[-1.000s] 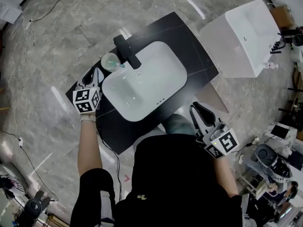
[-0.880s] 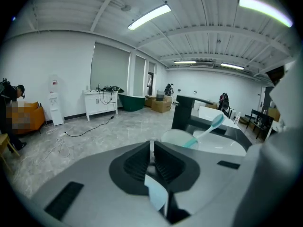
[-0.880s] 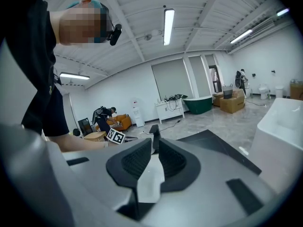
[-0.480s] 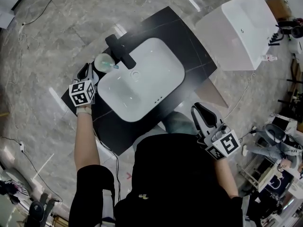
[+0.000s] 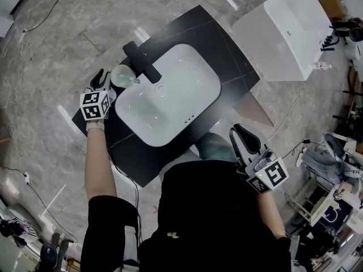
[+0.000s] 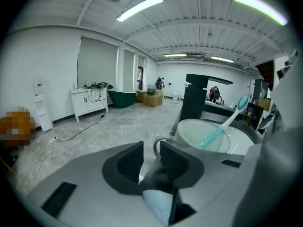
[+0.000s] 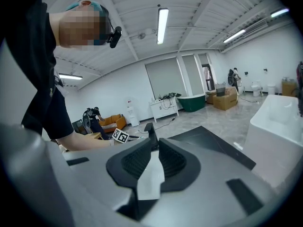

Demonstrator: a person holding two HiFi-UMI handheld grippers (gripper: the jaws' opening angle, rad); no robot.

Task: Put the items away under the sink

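White mug [image 5: 122, 75] stands upright on the black counter [image 5: 227, 55], teal toothbrush [image 6: 218, 132] inside

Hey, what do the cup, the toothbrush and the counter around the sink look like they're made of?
Cup: pale, glossy and thick-walled with a loop handle, so likely glazed ceramic, possibly plastic.
Toothbrush: a smooth teal handle, most likely plastic.
Counter: a black slab with faint lines and soft reflections, probably polished stone or a stone-look surface.

A glossy white ceramic-looking sink [image 5: 198, 72] sits in a smooth black counter [image 5: 227, 55] with a matt black faucet [image 5: 144, 61], a glazed pale cup [image 5: 122, 75], a teal plastic toothbrush [image 6: 220, 129], over polished grey marbled floor [image 5: 85, 21].
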